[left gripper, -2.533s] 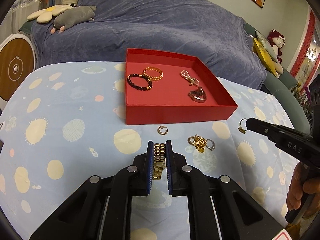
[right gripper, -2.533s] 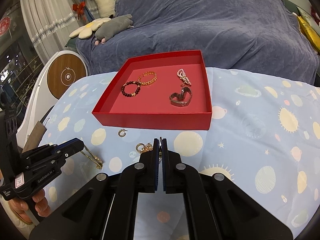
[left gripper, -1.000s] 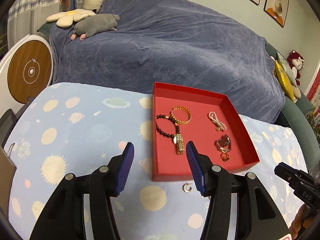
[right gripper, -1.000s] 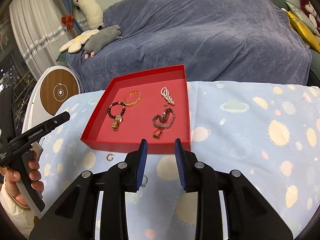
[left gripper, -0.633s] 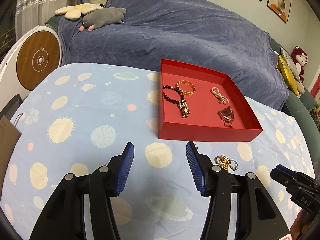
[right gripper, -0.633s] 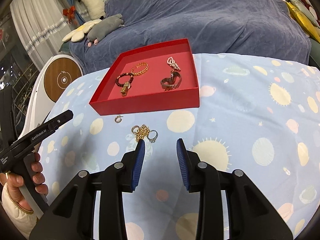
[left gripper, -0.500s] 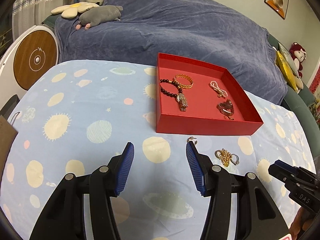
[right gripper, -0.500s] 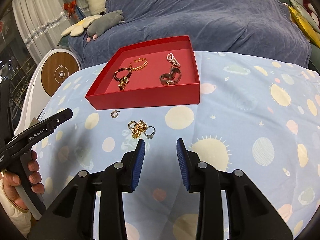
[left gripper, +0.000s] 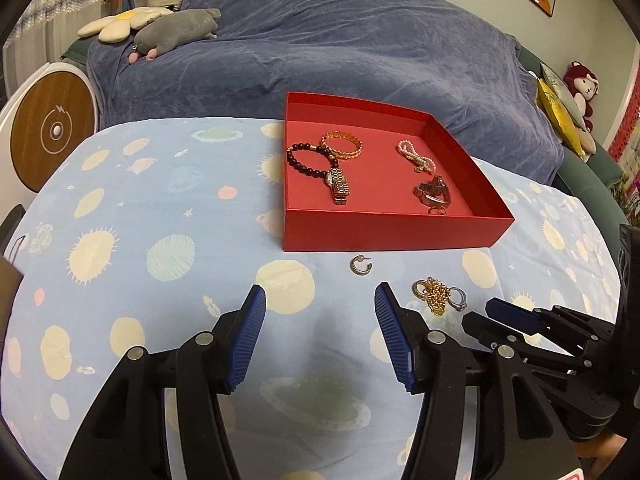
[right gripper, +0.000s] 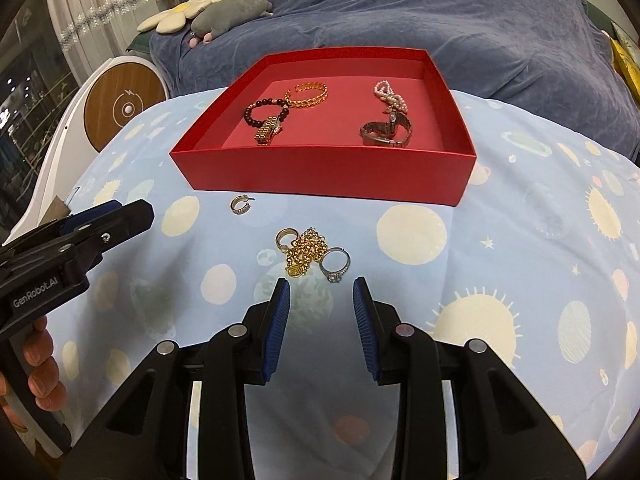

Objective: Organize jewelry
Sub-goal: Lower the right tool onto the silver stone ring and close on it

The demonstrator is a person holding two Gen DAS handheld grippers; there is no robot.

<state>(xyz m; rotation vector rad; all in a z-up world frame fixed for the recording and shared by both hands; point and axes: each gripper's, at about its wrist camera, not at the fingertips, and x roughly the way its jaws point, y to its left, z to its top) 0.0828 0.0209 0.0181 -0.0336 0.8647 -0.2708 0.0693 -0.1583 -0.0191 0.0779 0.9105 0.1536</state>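
Note:
A red tray (left gripper: 384, 236) (right gripper: 320, 172) holds a dark bead bracelet (left gripper: 302, 158), a gold bangle (left gripper: 342, 145), a gold watch (left gripper: 340, 188) (right gripper: 267, 129), a pearl strand (left gripper: 416, 157) and a metal watch (left gripper: 434, 194) (right gripper: 384, 131). On the cloth in front lie a hoop earring (left gripper: 361, 266) (right gripper: 240, 204), a gold chain pile (left gripper: 437, 298) (right gripper: 305, 254) and a silver ring (right gripper: 337, 263). My left gripper (left gripper: 320, 300) is open and empty, just left of the pile. My right gripper (right gripper: 320, 286) is open and empty, just short of the pile and ring.
The table wears a light blue planet-print cloth (left gripper: 160, 208). A sofa under a blue cover (left gripper: 340, 48) stands behind with plush toys (left gripper: 176, 32). A round white and wood appliance (left gripper: 48, 132) stands at the left. The right gripper's body (left gripper: 560, 332) is at the left view's lower right.
Both grippers let go of jewelry into the tray, opened and drew back. They have since come lower and closer to the loose pieces in front of the tray.

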